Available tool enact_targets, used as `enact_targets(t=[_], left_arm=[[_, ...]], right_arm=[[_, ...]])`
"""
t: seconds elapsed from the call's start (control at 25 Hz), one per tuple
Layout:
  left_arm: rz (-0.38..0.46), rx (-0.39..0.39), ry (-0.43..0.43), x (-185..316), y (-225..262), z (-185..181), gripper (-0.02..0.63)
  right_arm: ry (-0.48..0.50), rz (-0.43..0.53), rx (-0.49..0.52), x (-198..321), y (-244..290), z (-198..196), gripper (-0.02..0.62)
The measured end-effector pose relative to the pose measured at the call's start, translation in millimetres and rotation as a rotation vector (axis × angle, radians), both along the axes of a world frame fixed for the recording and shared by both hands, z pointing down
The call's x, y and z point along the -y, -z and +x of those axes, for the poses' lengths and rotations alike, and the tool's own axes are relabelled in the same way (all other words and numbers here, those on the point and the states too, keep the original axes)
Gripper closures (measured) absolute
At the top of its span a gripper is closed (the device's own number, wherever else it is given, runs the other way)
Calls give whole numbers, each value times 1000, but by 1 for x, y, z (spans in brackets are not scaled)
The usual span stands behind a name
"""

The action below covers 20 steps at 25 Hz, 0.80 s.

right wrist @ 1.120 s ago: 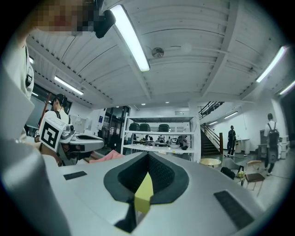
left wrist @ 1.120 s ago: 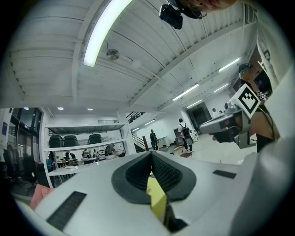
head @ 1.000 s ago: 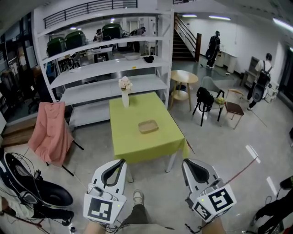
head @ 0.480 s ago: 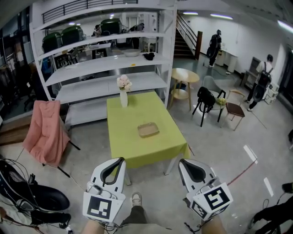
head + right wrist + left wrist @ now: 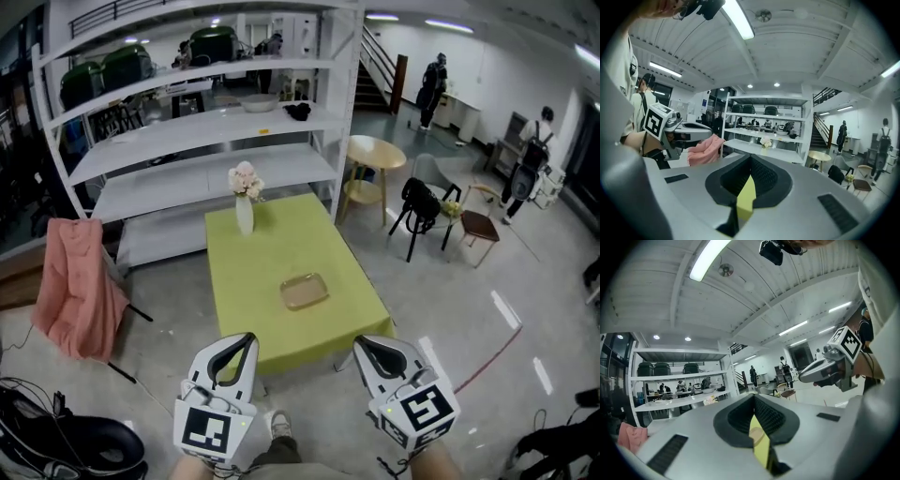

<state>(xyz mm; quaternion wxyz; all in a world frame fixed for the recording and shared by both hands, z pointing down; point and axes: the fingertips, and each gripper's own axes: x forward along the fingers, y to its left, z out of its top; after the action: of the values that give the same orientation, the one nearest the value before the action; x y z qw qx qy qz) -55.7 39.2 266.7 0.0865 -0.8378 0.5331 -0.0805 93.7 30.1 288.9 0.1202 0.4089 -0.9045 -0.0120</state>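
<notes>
In the head view both grippers are held low at the bottom edge, side by side, pointing towards a yellow-green table (image 5: 246, 281). The left gripper (image 5: 247, 339) is shut with nothing in it. The right gripper (image 5: 361, 343) is shut too, and equally bare. Both hang in the air just short of the table's near edge. A shallow tan tray (image 5: 304, 291) lies on the cloth, and a white vase of pale flowers (image 5: 243, 195) stands at the far end. In the left gripper view the jaws (image 5: 753, 397) meet; the right gripper view shows the same (image 5: 750, 158).
A white shelving rack (image 5: 187, 127) stands behind the table. A pink cloth hangs over a chair (image 5: 75, 286) at left. At right are a round wooden table (image 5: 373, 155) and a chair with a black bag (image 5: 420, 208). People (image 5: 434, 80) stand far back.
The table, tray and vase have drawn closer and lower in the head view, as the person moves towards them. Both grippers stay shut and side by side.
</notes>
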Motion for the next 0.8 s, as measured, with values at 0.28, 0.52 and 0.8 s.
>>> enact_targets(t=[0.28, 0.52, 0.8], left_arm=[[-32, 21, -59, 102, -15, -32, 600], [-45, 31, -92, 162, -24, -45, 600], [-100, 59, -102, 201, -58, -53, 600]], right_arm=[[-31, -38, -25, 94, -15, -44, 589], [-48, -70, -47, 157, -35, -67, 589], [-24, -149, -102, 203, -77, -83, 589]])
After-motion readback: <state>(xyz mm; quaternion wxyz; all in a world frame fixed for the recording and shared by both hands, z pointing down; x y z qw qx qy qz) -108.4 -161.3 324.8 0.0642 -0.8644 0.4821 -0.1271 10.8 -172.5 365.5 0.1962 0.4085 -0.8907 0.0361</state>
